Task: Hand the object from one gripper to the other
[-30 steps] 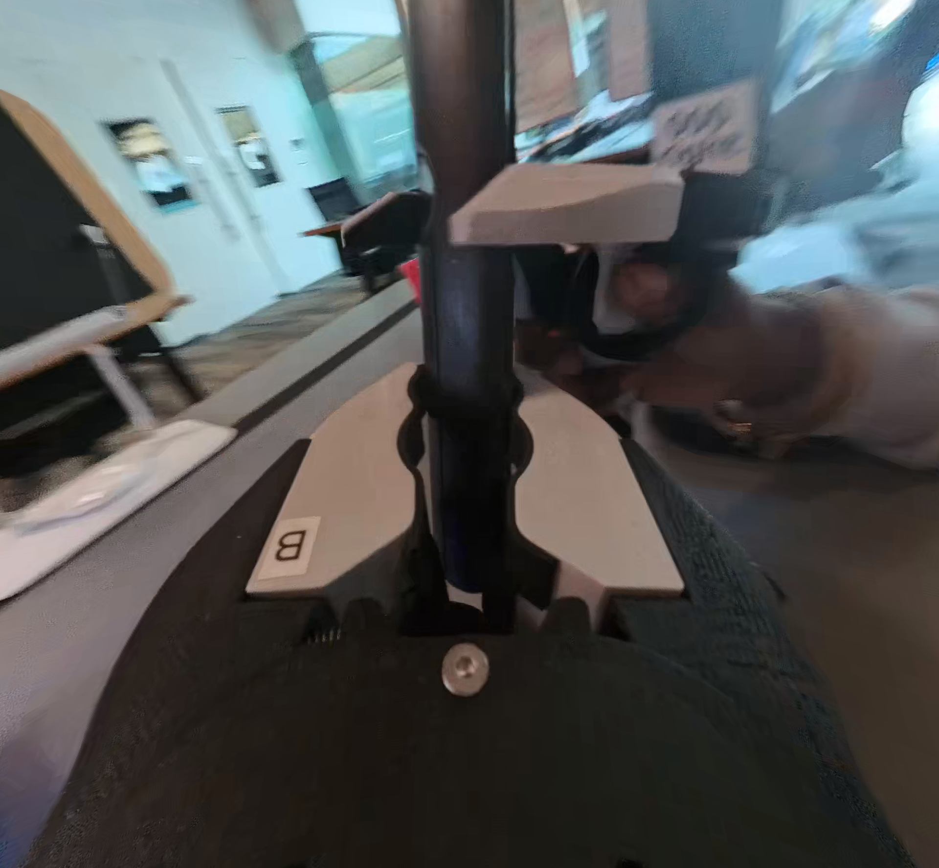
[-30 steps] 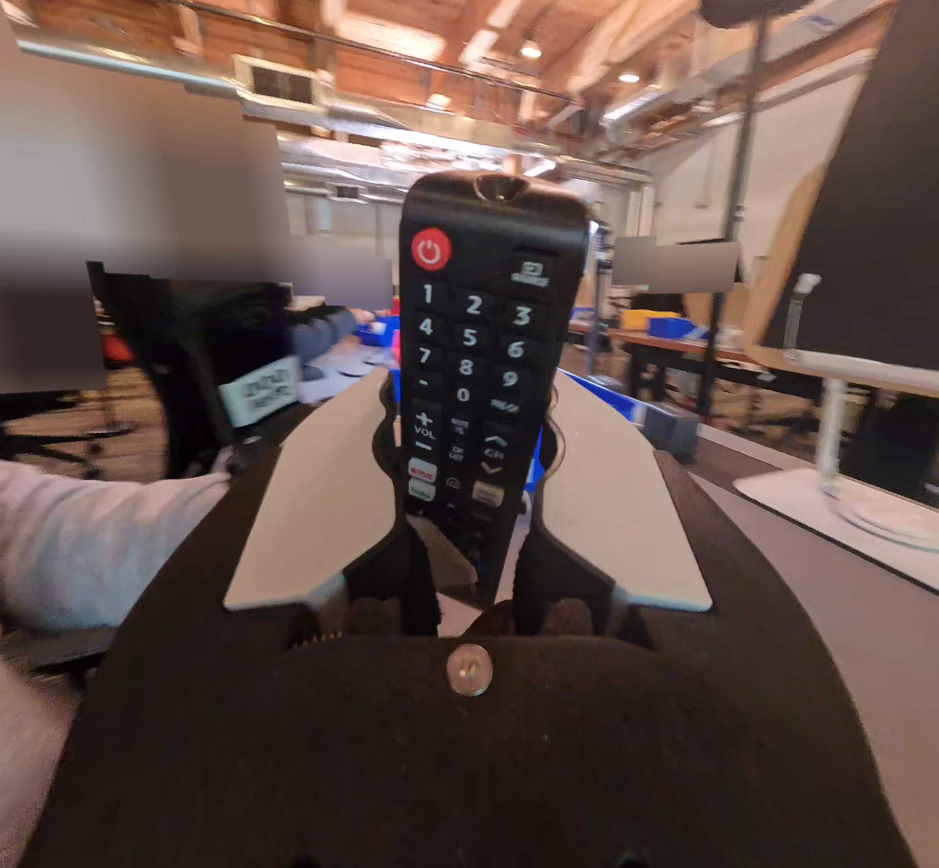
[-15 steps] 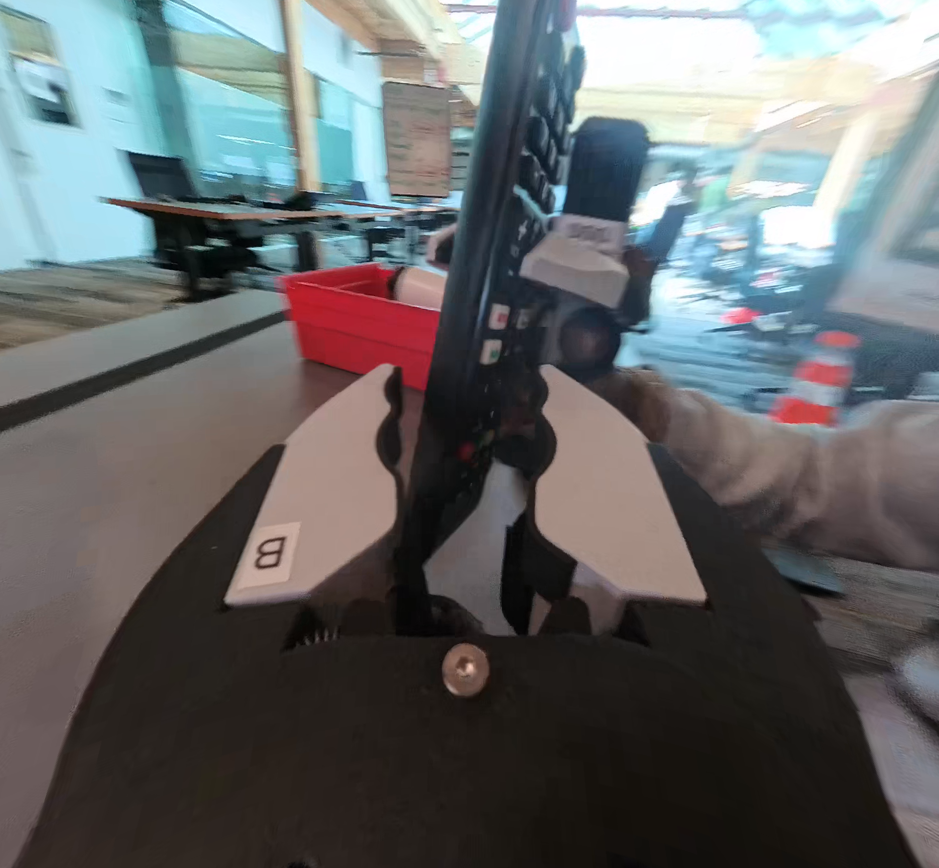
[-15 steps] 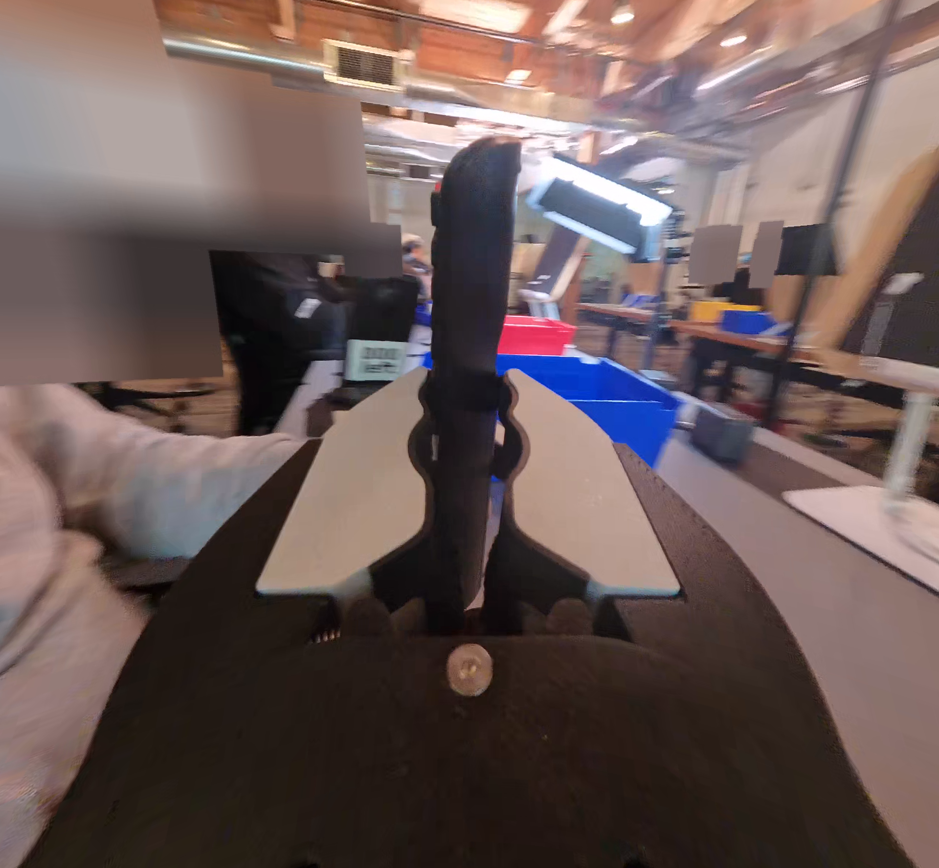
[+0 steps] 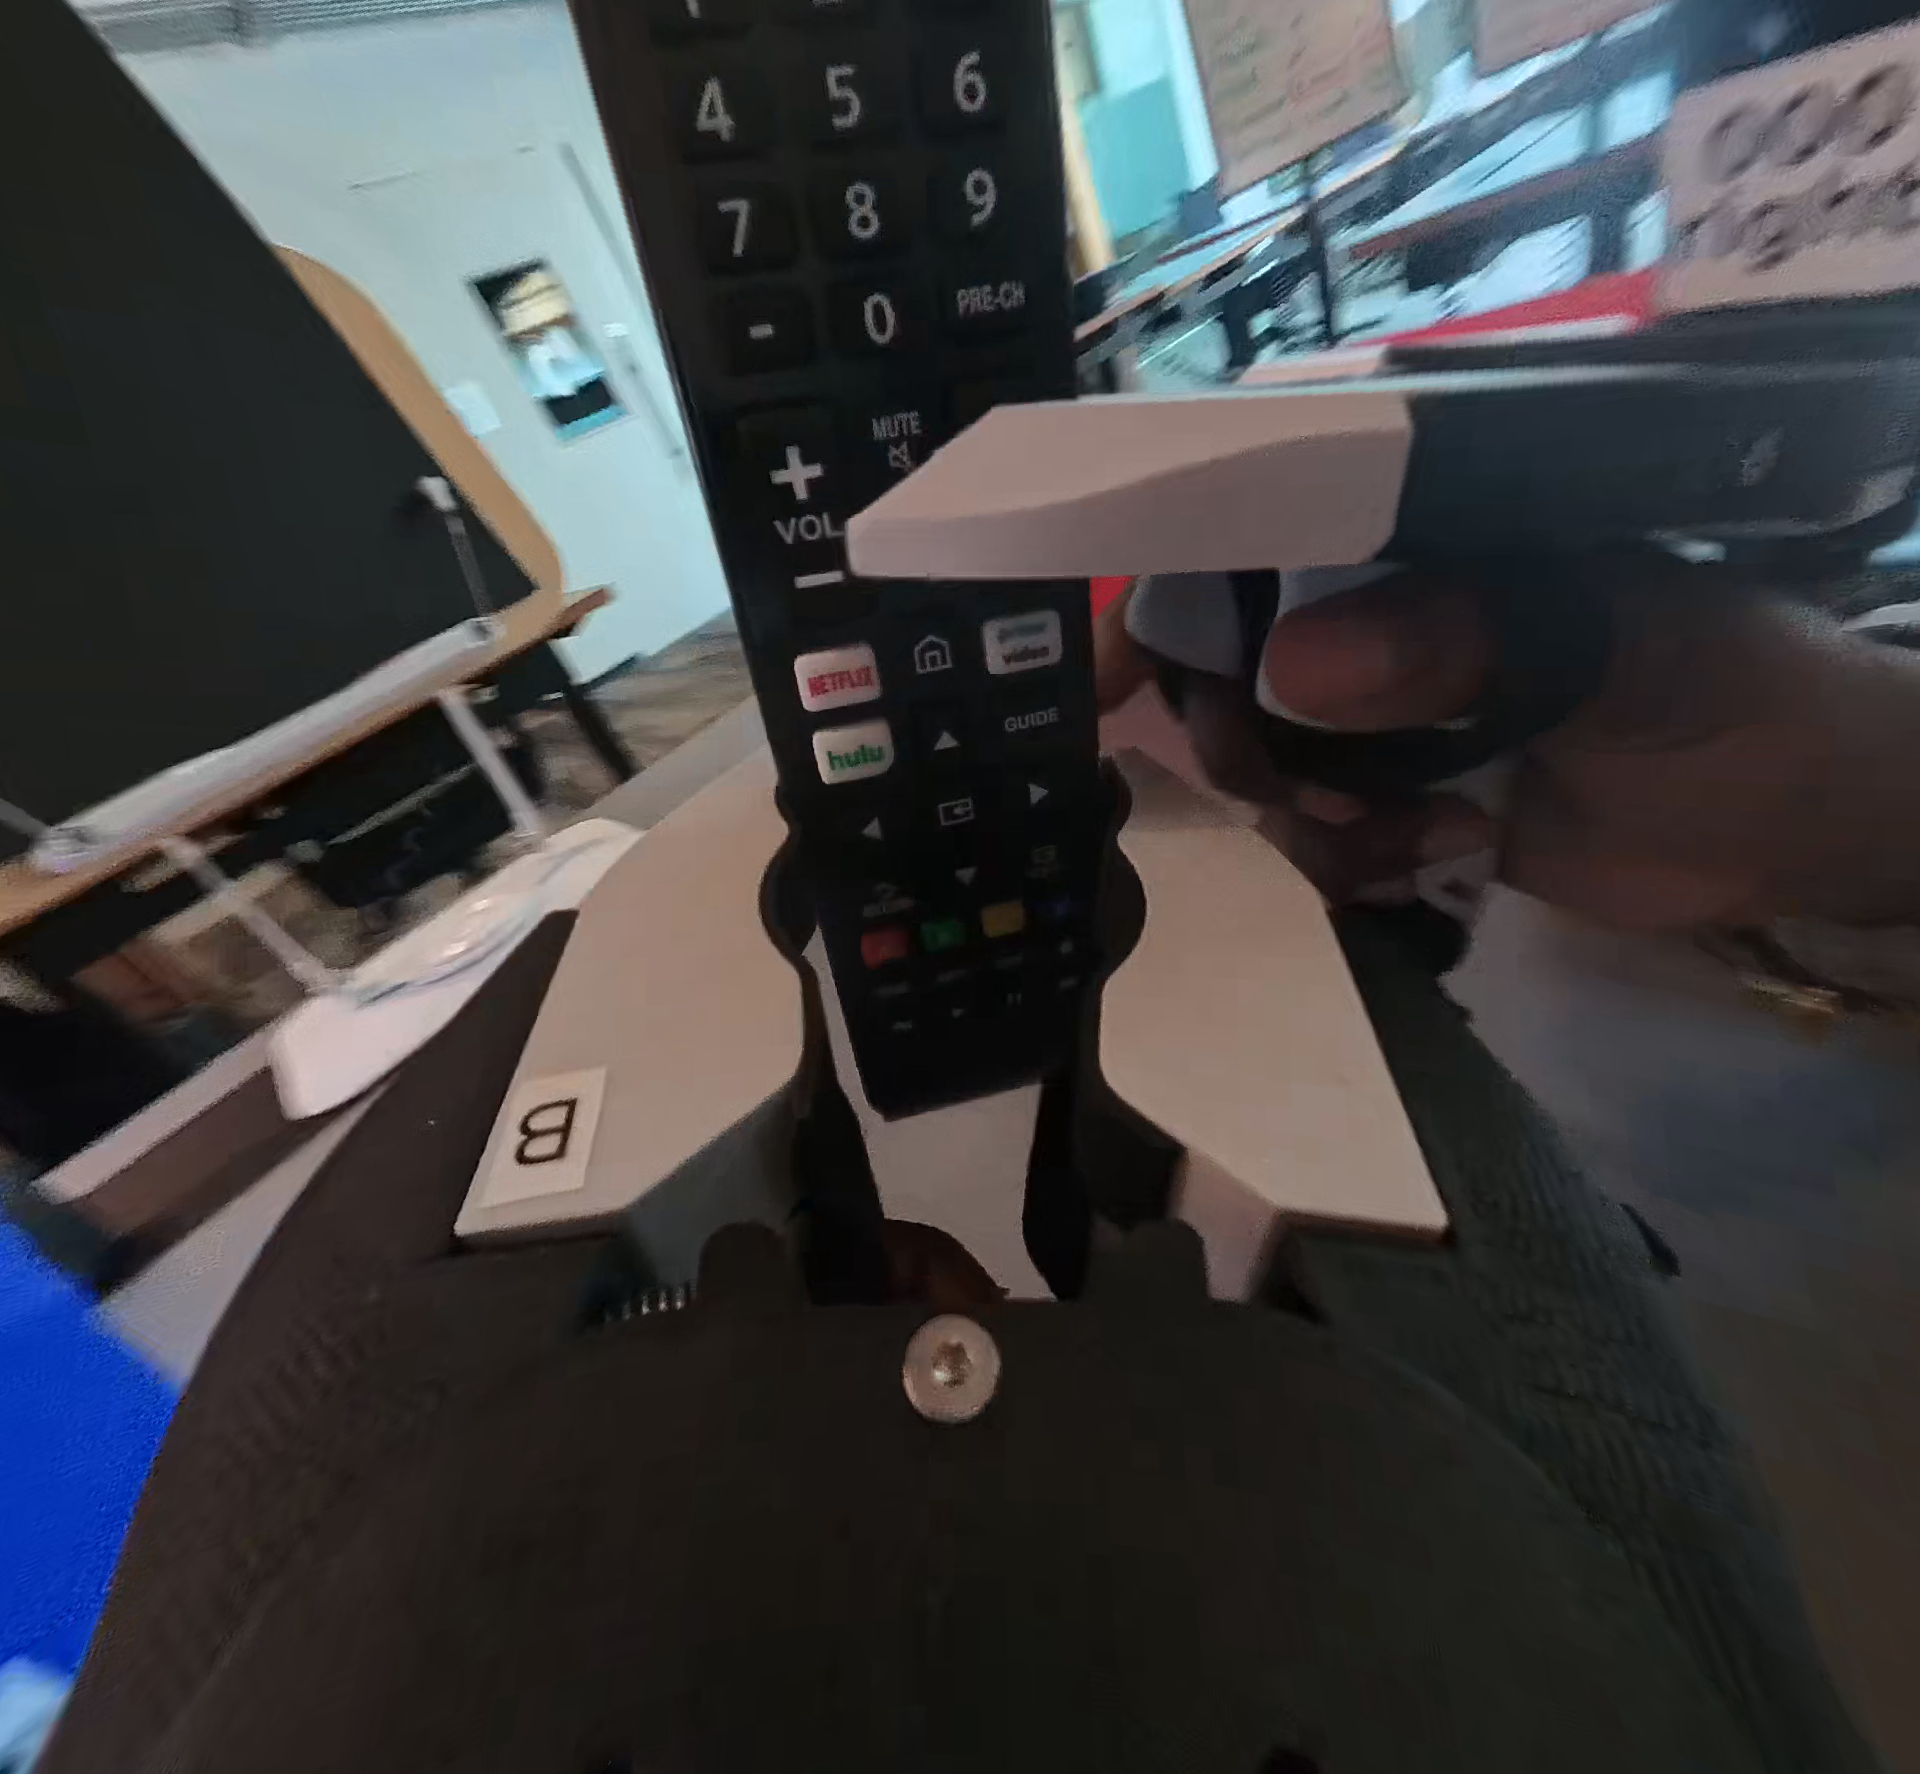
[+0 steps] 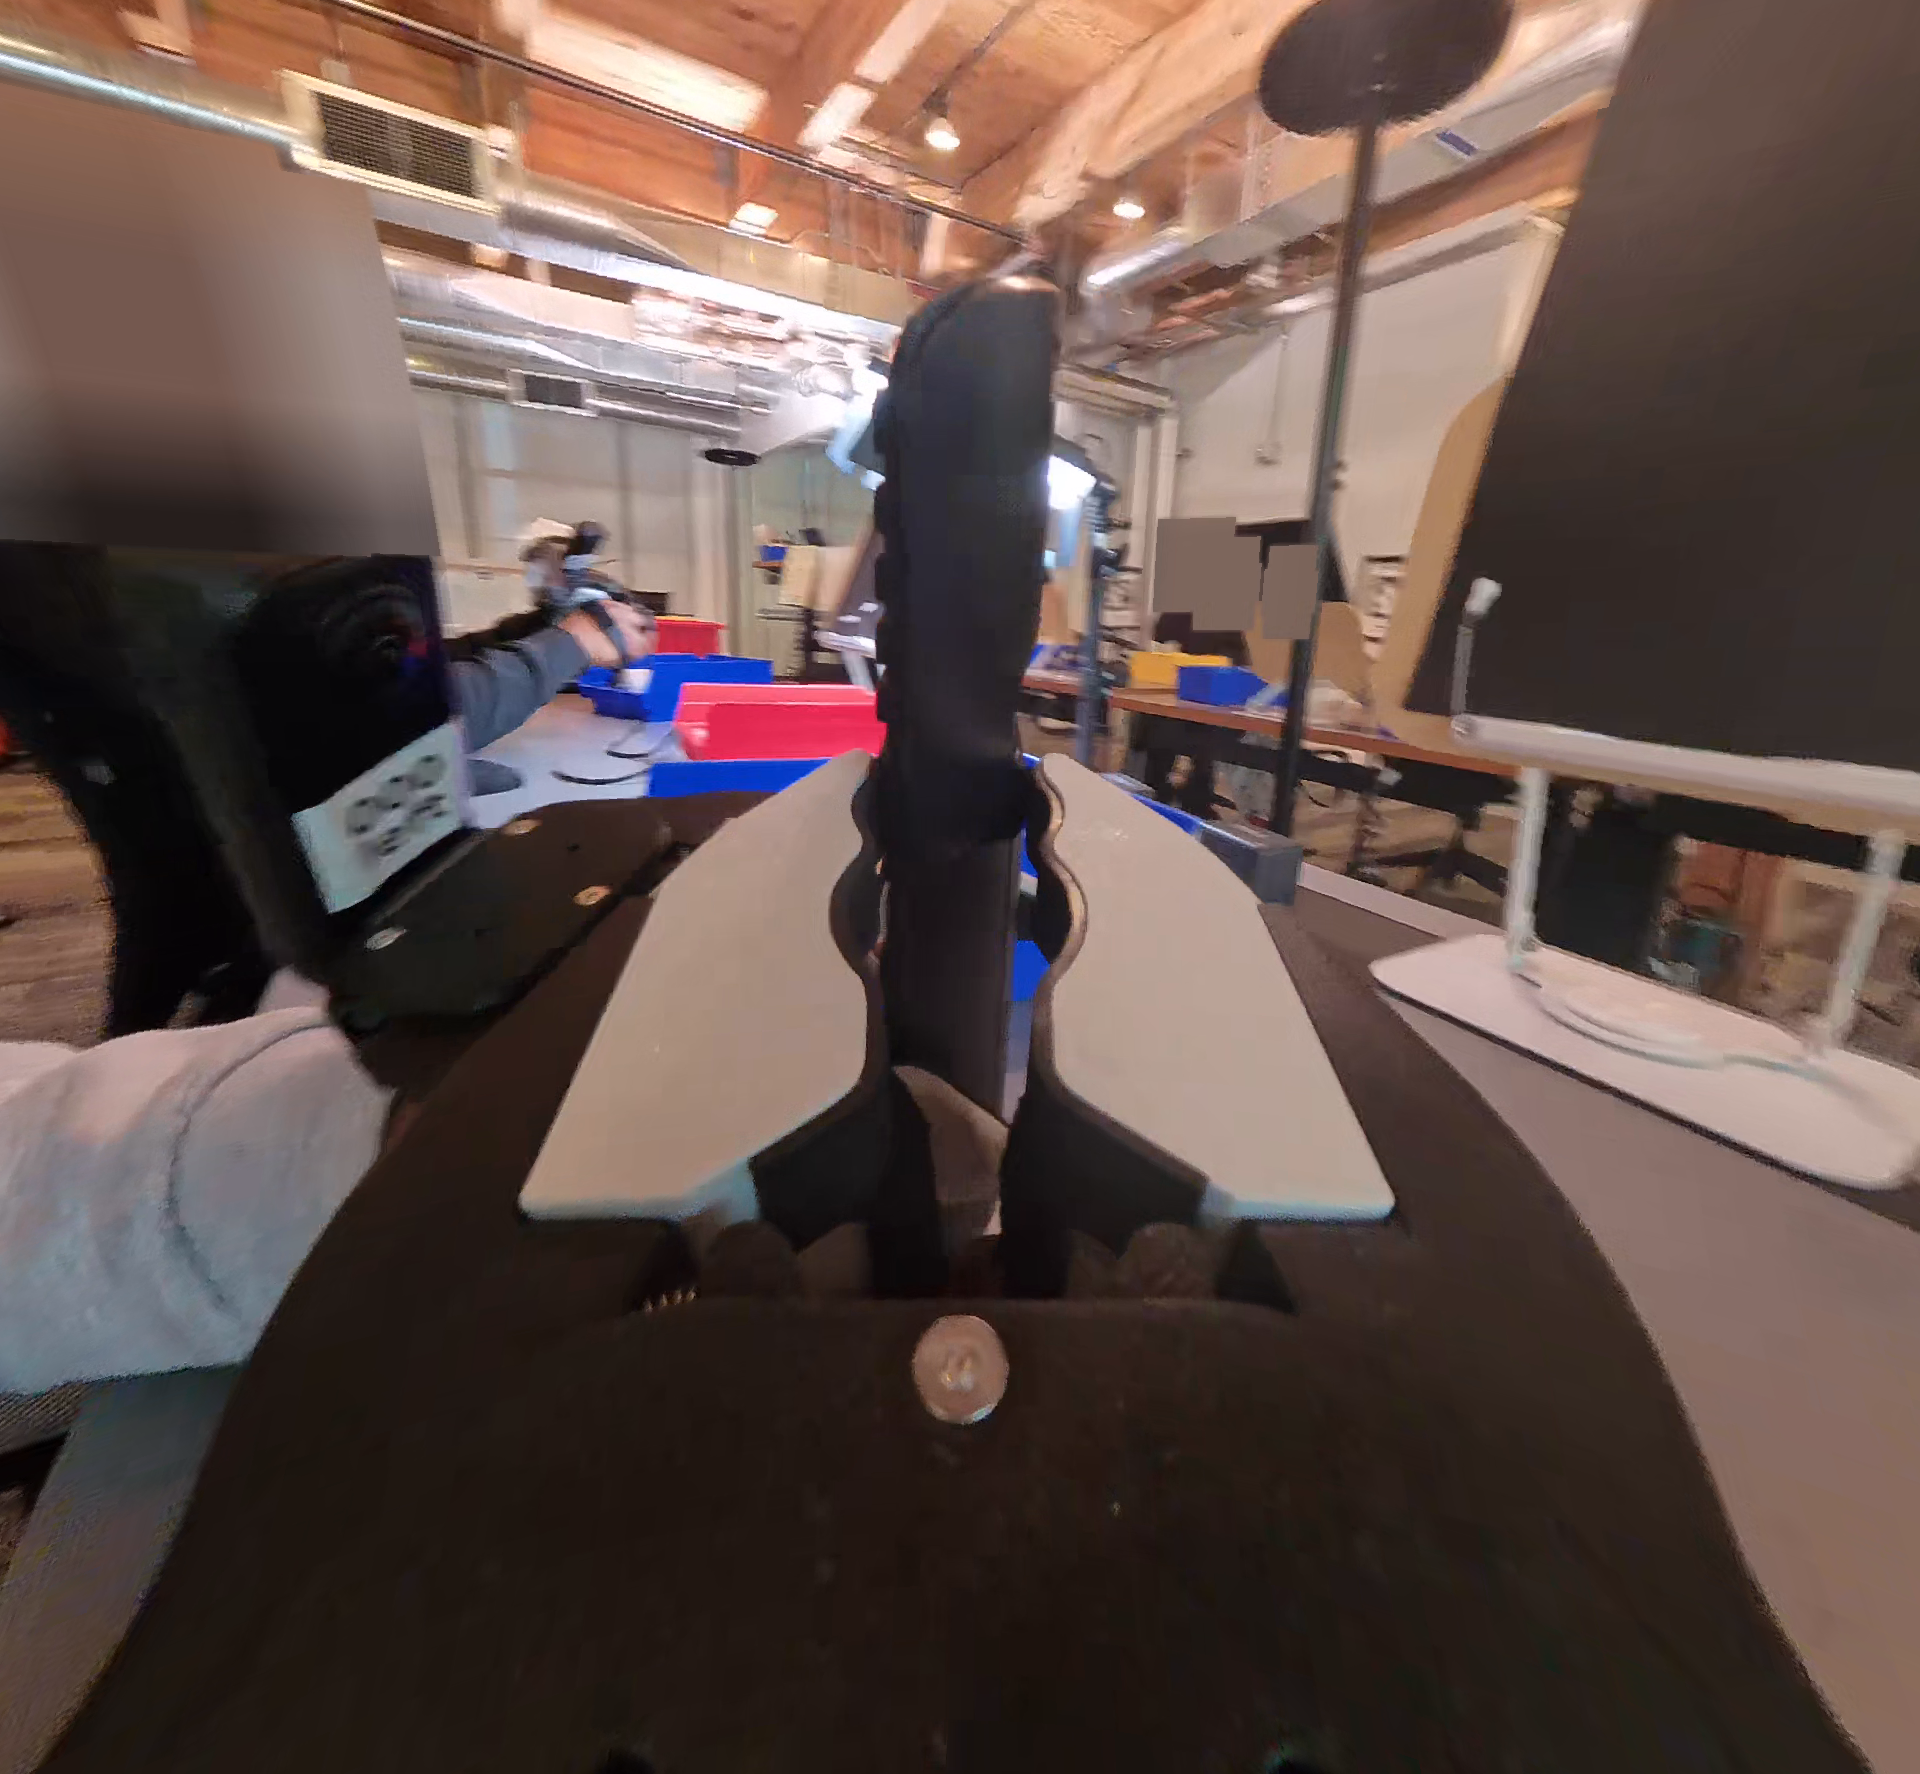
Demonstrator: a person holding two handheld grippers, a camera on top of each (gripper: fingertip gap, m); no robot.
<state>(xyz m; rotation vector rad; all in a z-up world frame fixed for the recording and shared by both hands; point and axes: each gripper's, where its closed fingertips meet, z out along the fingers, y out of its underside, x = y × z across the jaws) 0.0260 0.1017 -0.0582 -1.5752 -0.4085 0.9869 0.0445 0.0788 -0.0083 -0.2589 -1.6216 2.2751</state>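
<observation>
The black remote control (image 5: 873,436) stands upright between the jaws of the left gripper (image 5: 951,877), its button face turned toward that camera. The jaws are closed on the lower part of the remote, one pressing each long edge at the arrow buttons, and its bottom end sits down in the gap between them. The remote's top runs out of the picture above.

The right gripper (image 6: 956,831) is also closed on the remote (image 6: 961,581). In the right wrist view the remote shows edge-on, rising straight up from between the jaws, which pinch its front and back faces. In the left wrist view one pale finger (image 5: 1132,493) of the right gripper reaches in from the right and lies flat across the button face, higher up than the left jaws, over the volume keys. The hand (image 5: 1704,758) holding it is blurred, just behind and below that finger.

So both grippers hold the remote at once, the right one higher, the left one lower, crossed at a right angle.

Left of the left jaws, farther off, a white stand base (image 5: 416,986) rests on the grey bench (image 6: 1766,1309). Beyond the right jaws are red and blue bins (image 6: 779,716).
</observation>
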